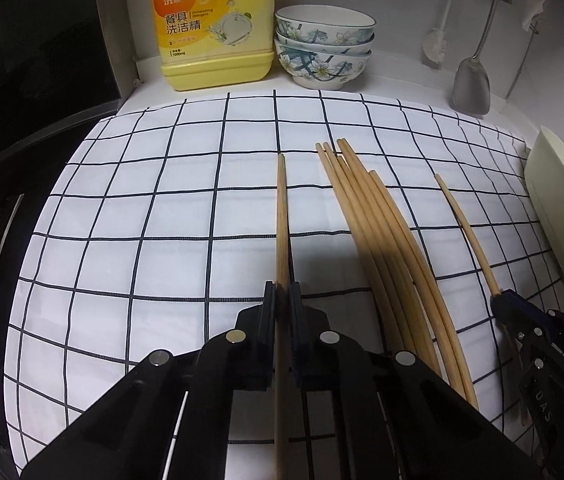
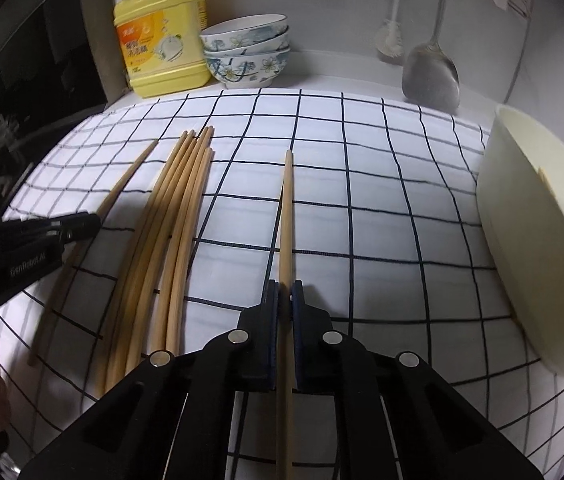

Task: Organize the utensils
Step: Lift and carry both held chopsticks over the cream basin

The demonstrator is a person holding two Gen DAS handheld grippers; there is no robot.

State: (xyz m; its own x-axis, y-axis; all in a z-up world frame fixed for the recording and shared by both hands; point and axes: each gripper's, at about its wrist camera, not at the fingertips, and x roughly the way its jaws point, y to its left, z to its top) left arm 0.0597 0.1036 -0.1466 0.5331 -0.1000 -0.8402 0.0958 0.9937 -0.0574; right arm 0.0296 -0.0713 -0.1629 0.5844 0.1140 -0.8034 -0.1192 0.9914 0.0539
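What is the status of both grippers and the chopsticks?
Left gripper shut on one chopstick. Right gripper shut on another chopstick. Loose bundle lies between them on the checked cloth. Nothing blocking.

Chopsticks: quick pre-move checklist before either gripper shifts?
1. Left gripper shut on left chopstick: ok.
2. Right gripper shut on right chopstick: ok.
3. Loose bundle lies between the grippers, untouched: ok.
4. Held sticks lifted off the checked cloth: cannot tell.
5. Cream bowl stands close beside the right gripper: not ok.
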